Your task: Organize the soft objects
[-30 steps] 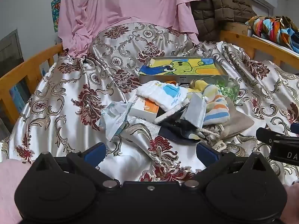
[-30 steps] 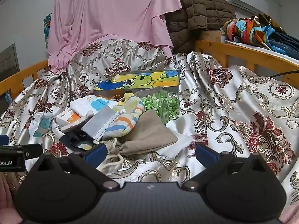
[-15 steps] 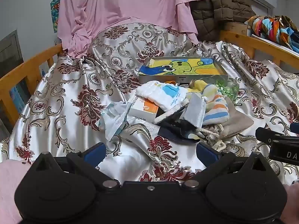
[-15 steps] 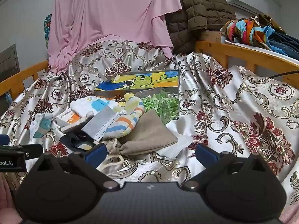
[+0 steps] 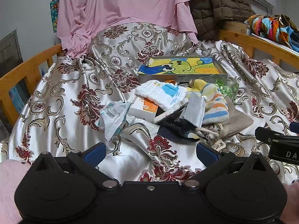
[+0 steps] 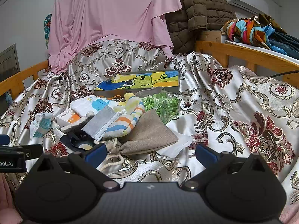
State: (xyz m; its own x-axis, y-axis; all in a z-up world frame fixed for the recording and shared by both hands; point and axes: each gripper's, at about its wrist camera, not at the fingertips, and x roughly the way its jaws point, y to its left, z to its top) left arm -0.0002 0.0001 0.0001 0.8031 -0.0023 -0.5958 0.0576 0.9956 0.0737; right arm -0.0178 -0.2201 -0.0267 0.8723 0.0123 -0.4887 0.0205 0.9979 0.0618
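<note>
At the bottom of each picture I see my own tools. My left gripper (image 5: pixel 150 153) is spread wide open with nothing between its blue fingers (image 5: pixel 95 152), and it hangs over the shiny flowered bedspread (image 5: pixel 61 100). My right gripper (image 6: pixel 150 152) is wide open too and holds nothing. Its left blue finger sits right in front of the rope tie of the tan cloth bag (image 6: pixel 149 134), but I cannot tell if it touches. In the left wrist view my right gripper pokes in at the right edge, and in the right wrist view my left gripper pokes in at the left edge. A bit farther up, in the middle of both pictures, is the messy pile of soft things. A dark blue cloth (image 5: pixel 175 130) lies at the front of the pile. A gray face mask (image 6: pixel 101 122) leans on a striped sock (image 6: pixel 129 117) with orange, blue and yellow bands. Left of them is a white and orange box (image 5: pixel 143 108), and a crinkly plastic wrapper (image 5: pixel 114 117) is at the left end. A white baby cloth (image 5: pixel 164 93) with blue patches lies on top of the box. Behind the sock is a clear bag of green bits (image 6: pixel 162 104). Past the pile sits a flat gray box with a cartoon picture (image 5: pixel 181 67) in it. Far back, at the top, a pink sheet (image 5: pixel 119 9) hangs down, with a brown puffy coat (image 5: pixel 218 7) to its right. Wooden bed rails (image 5: pixel 28 71) run along both sides.
</note>
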